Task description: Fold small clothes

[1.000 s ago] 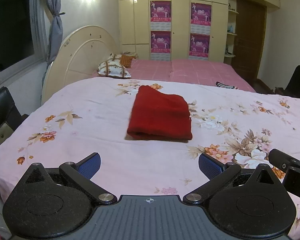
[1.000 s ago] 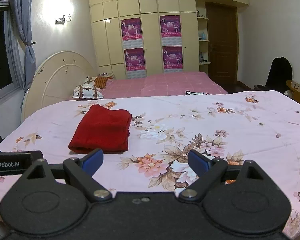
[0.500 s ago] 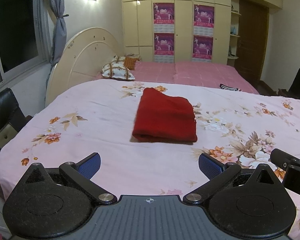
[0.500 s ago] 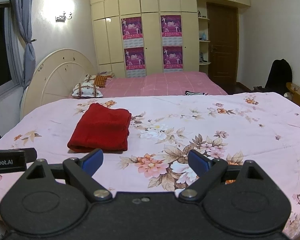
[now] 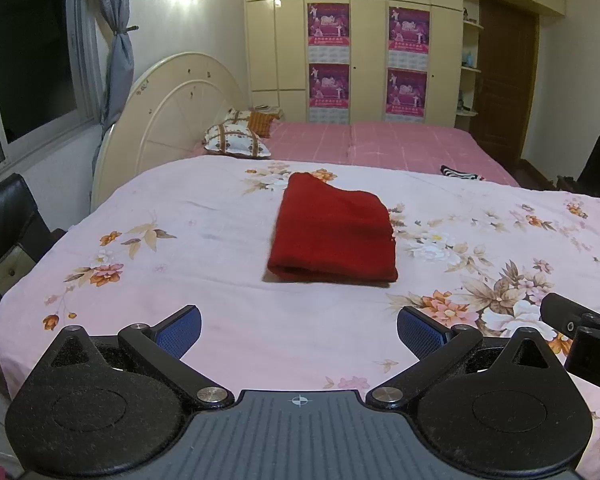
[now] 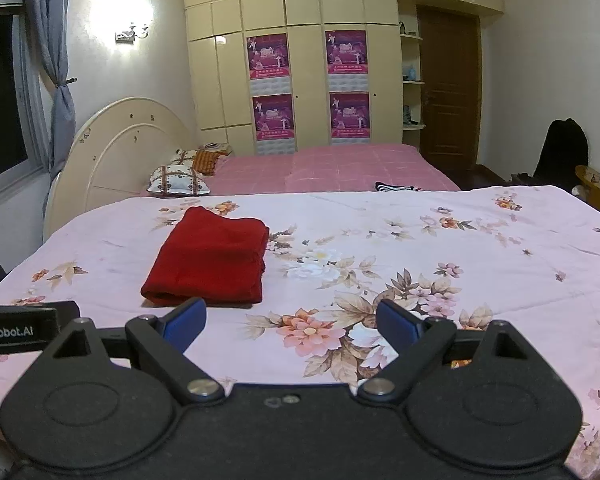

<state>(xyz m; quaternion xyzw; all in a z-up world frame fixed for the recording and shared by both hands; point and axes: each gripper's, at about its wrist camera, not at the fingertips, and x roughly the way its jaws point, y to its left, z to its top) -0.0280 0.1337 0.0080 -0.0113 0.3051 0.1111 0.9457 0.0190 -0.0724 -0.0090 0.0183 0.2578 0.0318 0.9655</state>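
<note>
Red knit cloth, a folded garment [image 5: 332, 236], lies flat on the floral pink bedspread [image 5: 220, 320] straight ahead of the left gripper [image 5: 299, 330], well beyond its fingertips and touched by neither. Seen along the right gripper [image 6: 291, 320], the same garment [image 6: 210, 260] sits ahead and to the left, its near folded edge just past the left blue pad [image 6: 186, 318], with bare bedspread [image 6: 480, 248] in front of the right pad.

Both grippers hang above the near edge of the bed with their jaws spread wide and nothing between the blue pads; neither has hold of anything. The garment is folded into a rough rectangle, its rounded fold facing the grippers and its far end slightly narrower.

Part of the right gripper's black body [image 5: 580, 340] shows at the right edge of the left wrist view, and the left gripper's labelled body [image 6: 18, 330] shows at the left edge of the right wrist view, so the two are side by side.

Farther ahead, beyond the bedspread, lie a pink checked sheet [image 5: 380, 144], patterned pillows [image 5: 236, 140] by a cream headboard [image 5: 168, 108], and cream wardrobes [image 6: 308, 80] carrying purple posters [image 6: 268, 56].
</note>
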